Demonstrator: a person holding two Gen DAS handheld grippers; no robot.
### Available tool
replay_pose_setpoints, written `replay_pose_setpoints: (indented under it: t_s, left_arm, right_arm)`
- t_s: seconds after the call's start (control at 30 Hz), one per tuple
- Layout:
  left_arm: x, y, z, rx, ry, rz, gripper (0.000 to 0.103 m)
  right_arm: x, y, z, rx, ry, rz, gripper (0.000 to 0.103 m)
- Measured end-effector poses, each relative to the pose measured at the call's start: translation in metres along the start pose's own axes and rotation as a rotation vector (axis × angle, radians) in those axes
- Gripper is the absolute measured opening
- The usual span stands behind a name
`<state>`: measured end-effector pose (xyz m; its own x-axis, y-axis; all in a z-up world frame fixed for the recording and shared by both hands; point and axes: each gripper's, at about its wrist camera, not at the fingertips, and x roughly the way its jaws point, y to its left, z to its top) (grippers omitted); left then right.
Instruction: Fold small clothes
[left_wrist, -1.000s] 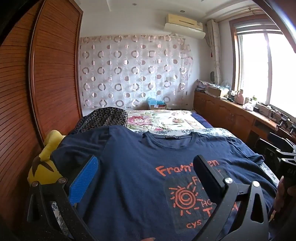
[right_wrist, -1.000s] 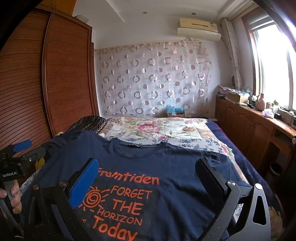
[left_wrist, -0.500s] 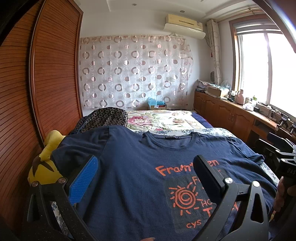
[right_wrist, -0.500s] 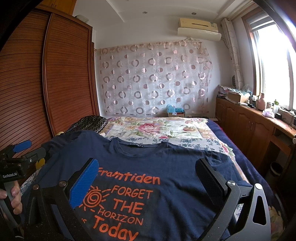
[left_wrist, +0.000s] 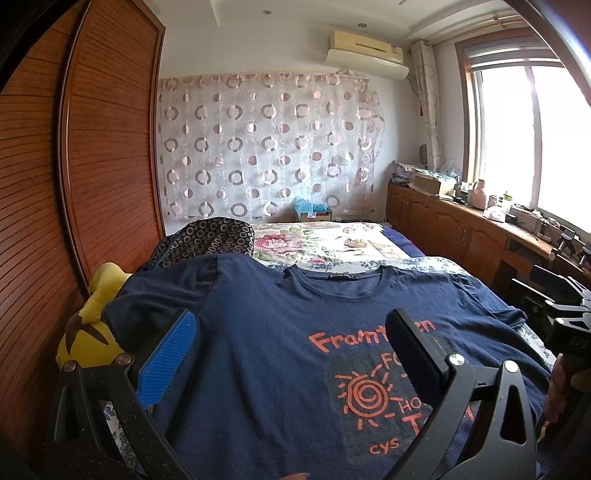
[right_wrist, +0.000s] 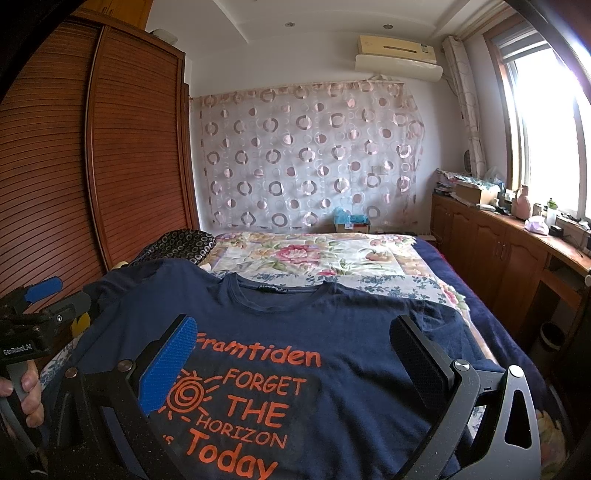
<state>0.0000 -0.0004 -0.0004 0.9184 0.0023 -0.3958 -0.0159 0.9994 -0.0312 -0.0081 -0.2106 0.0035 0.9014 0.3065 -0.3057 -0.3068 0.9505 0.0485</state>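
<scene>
Because the navy T-shirt (right_wrist: 332, 332) lies flat, print up, on the bed (right_wrist: 332, 254) for folding, both left tongs (left_wrist: 291, 343) and right tongs (right_wrist: 291, 343) hover spread wide, gripping nothing.

the left gripper (left_wrist: 291, 354) fills the lower part of the left wrist view, its 2 fingers spread wide apart with nothing between them: a blue-padded finger (left_wrist: 166, 362) at lower left and a black one (left_wrist: 417, 354) at lower right, both angled up toward the middle of the frame. the right gripper (right_wrist: 295, 354) sits the same way in the right wrist view, jaws wide and holding nothing. at the left edge of that view the left hand (right_wrist: 31, 395) wraps the other gripper's handle. at the right edge of the left wrist view the right hand (left_wrist: 561, 387) grips its own.
</scene>
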Motion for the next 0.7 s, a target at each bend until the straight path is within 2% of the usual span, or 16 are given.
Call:
replay_pose_setpoints:
  t_s: [0.7]
  left_arm:
    - [-0.0028, 0.0003, 0.0024, 0.002, -0.007, 0.001, 0.103]
  right_arm:
    - [0.002, 0.0005, -0.0007, -0.003, 0.003, 0.001, 0.103]
